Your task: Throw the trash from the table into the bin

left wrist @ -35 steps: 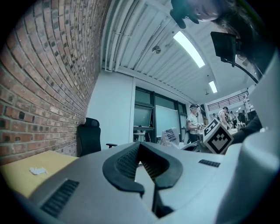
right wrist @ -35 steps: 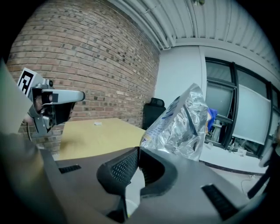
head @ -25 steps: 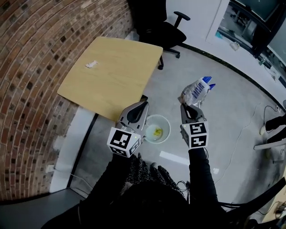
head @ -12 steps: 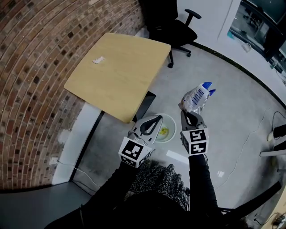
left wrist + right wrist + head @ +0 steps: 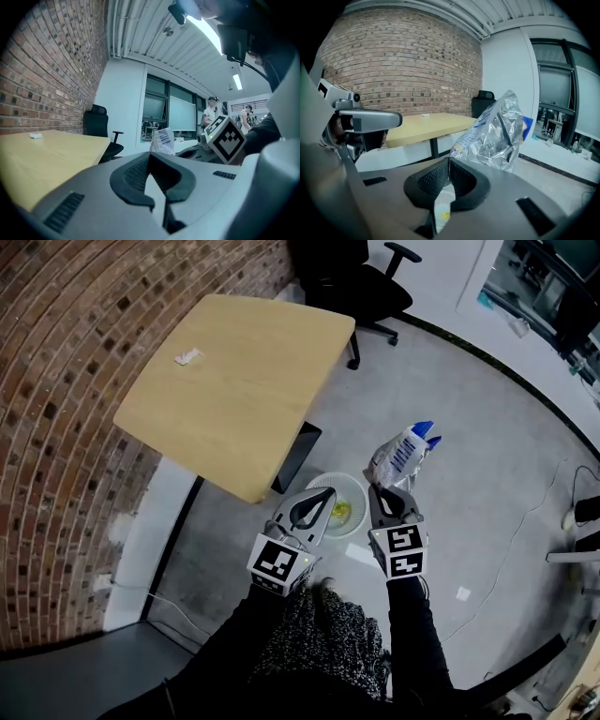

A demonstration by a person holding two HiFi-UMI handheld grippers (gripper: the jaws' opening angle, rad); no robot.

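Over the grey concrete floor [image 5: 487, 427], the right gripper [image 5: 386, 501] is clamping its jaws tight on the lower edge of a crumpled silver foil snack bag with blue and white print [image 5: 403, 448]. The bag is sticking up out of the jaws, away from the person. In the right gripper view, the foil is running straight into the seam where the two black ribbed pads [image 5: 435, 179] are meeting. The left gripper [image 5: 317, 504] is hanging alongside with its jaws together and nothing between them (the left gripper view is showing only bare pads meeting at the tips).

Both grippers are hovering by the round white plastic bin [image 5: 349, 481], which is standing on the floor just off the near corner of the light wooden table with rounded corners [image 5: 234, 381]. In the head view the left gripper's tips are overlapping the bin's rim, while the bag is showing just right of the bin and beyond it. A small yellow scrap [image 5: 339, 513] is lying inside the bin. On the table, a small white crumpled wrapper [image 5: 187, 356] is lying near the edge by the red brick wall [image 5: 56, 381], well apart from both grippers.
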